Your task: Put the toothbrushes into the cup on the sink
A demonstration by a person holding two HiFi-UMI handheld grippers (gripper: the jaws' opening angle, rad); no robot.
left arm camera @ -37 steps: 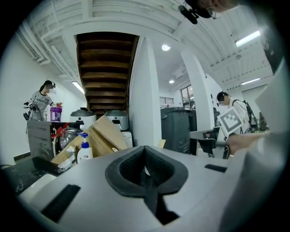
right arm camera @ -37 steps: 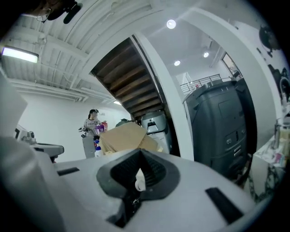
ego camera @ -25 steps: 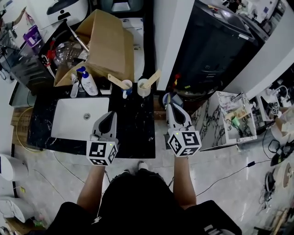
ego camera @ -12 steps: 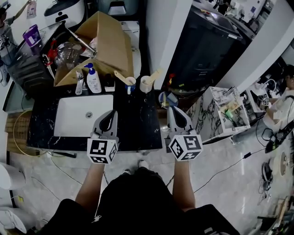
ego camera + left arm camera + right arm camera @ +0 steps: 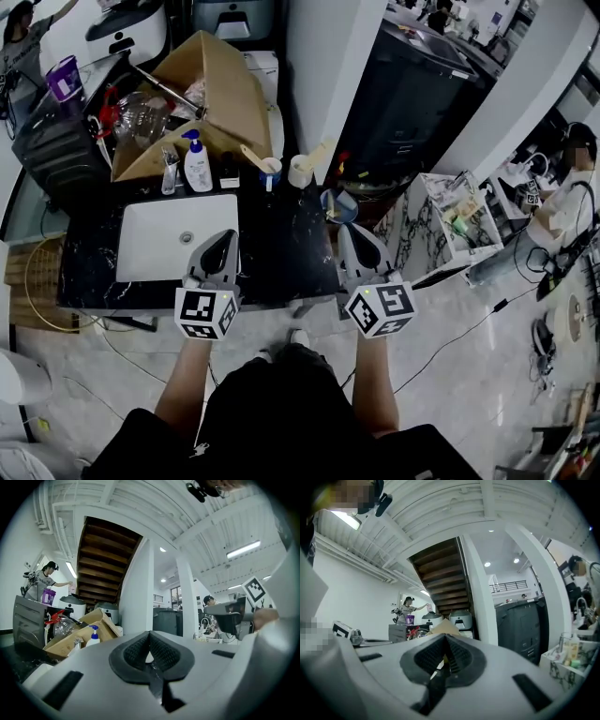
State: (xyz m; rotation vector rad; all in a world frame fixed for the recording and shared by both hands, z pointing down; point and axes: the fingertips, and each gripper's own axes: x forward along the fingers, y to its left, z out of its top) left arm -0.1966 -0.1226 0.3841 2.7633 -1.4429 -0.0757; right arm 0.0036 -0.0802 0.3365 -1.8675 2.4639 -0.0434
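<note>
Toothbrushes stand tilted in two cups at back of table, beside sink. Cups lie ahead, btwn L gripper and R gripper, well apart from both, neither hand clearly nearer; fingers pressed together on each, holding nothing.

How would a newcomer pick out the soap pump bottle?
Find the white sink basin in the black counter. Behind its back edge, in front of the cardboard box, stands the pump bottle. It alone is white with a blue pump head, just right of the chrome tap.
</note>
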